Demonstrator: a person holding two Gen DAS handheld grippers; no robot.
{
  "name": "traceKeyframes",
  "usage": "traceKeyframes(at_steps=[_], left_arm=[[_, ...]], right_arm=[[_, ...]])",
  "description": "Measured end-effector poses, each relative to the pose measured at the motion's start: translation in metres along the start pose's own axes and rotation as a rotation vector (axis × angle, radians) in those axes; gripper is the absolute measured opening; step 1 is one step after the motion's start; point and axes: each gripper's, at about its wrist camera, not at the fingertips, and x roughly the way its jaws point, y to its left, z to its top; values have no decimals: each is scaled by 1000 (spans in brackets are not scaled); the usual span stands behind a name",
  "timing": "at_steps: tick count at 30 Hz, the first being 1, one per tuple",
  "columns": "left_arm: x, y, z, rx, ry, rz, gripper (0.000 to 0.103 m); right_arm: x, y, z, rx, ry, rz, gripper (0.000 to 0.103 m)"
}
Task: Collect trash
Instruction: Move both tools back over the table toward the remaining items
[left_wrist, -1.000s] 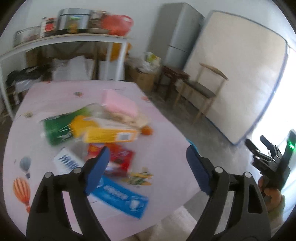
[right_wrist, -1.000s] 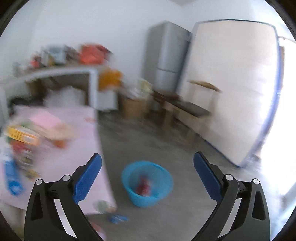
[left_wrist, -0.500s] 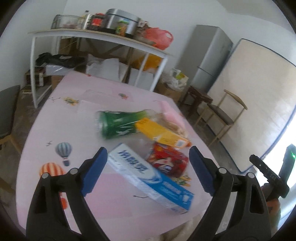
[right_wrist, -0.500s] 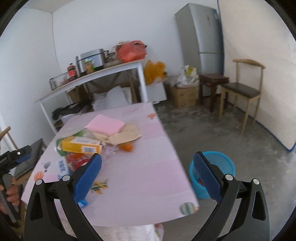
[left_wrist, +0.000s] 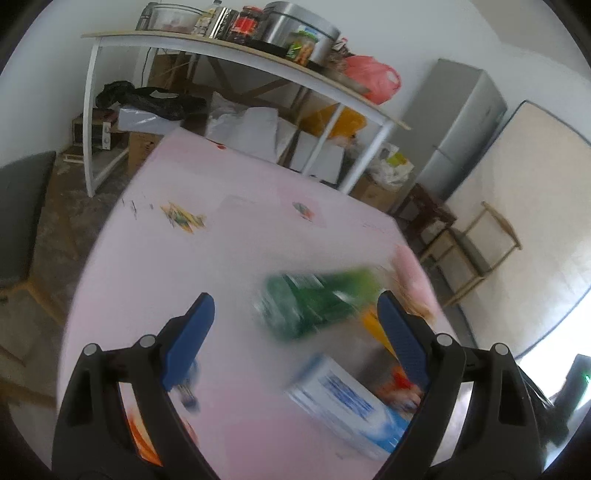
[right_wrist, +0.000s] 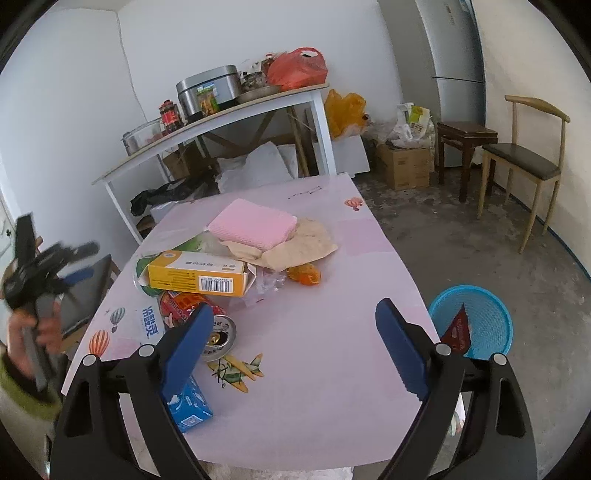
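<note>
The yellow box (right_wrist: 197, 277) is lying flat near the middle of the pink table (right_wrist: 332, 332), its long axis running left to right, open flap end pointing right. A pink sponge (right_wrist: 253, 225) and crumpled paper (right_wrist: 299, 247) are crowding its far side; a red wrapper (right_wrist: 181, 306), a can (right_wrist: 218, 338) and a blue-and-white box (right_wrist: 186, 402) are lying nearer. The right gripper (right_wrist: 293, 345) is hovering wide open, its jaws just narrowing slightly around nothing. The left gripper (left_wrist: 295, 339) is also gaping empty over a blurred green bottle (left_wrist: 317, 302). The blue basket (right_wrist: 480, 321) is sitting on the floor right.

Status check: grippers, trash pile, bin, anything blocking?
Left gripper open, empty. Right gripper open, empty, jaws just closing slightly. Trash pile on table; blue bin on floor. Nothing blocking.
</note>
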Motion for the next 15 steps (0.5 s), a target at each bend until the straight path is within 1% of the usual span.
traceKeyframes(at_steps=[1,3,4,6,7,8,9,11,12,15], left_arm=[[5,0,7,29,10,-11,85],[20,-1,28,129,16,10,86],[32,-3,42,211,46,-13,86],[52,-6,60,283,100,-26,86],[65,-6,71,302,145,-36,86],[81,-5,83,297,181,-26,86],[94,-3,92,280,200,-19,86],[124,-5,109,259,243,-47,86],[137,-7,114,252,258,-45,86],[181,-11,120,244,297,27,84]], right_arm=[[1,0,0,-5,3,1,87],[2,-1,2,-10,7,-2,87],[3,-1,2,-11,8,-3,87],[6,-3,3,-5,13,-3,87],[8,-4,3,2,18,1,87],[9,-4,5,8,22,4,87],[12,-5,5,19,29,9,87],[16,-6,6,30,38,13,86],[18,-6,6,32,43,13,86],[20,-3,7,29,51,4,85]])
